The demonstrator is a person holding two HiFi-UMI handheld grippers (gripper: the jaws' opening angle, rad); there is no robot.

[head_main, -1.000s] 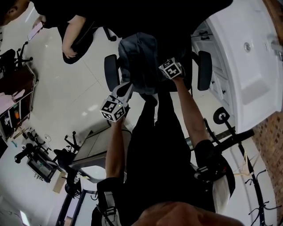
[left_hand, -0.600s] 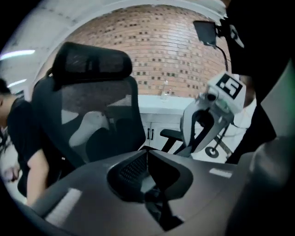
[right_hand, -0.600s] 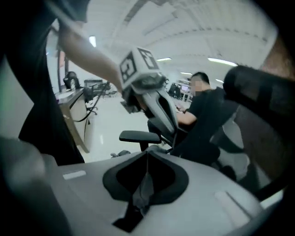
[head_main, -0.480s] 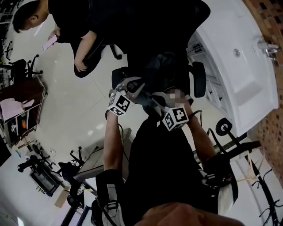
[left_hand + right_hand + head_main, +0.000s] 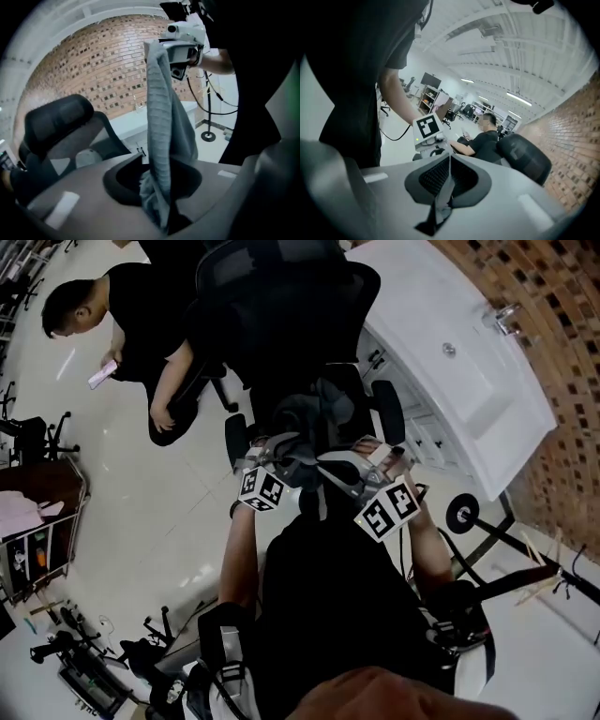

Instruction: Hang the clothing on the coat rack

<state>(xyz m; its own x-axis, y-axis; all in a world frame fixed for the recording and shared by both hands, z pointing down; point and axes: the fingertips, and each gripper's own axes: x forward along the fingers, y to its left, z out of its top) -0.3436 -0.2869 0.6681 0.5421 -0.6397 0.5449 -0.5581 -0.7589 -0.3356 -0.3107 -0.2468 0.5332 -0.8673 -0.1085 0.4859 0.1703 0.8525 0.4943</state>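
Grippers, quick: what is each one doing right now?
Left gripper: jaws have just been opening, grey garment lies loosely between them.
Right gripper: closed, pinching the garment.

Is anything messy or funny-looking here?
Yes. The grey clothing is bunched into a narrow strip, dangling from the right hand-held gripper, which is shut on its top. Its lower end trails between the jaws of the left hand-held gripper, which have just been opening, so it isn't spread for hanging.
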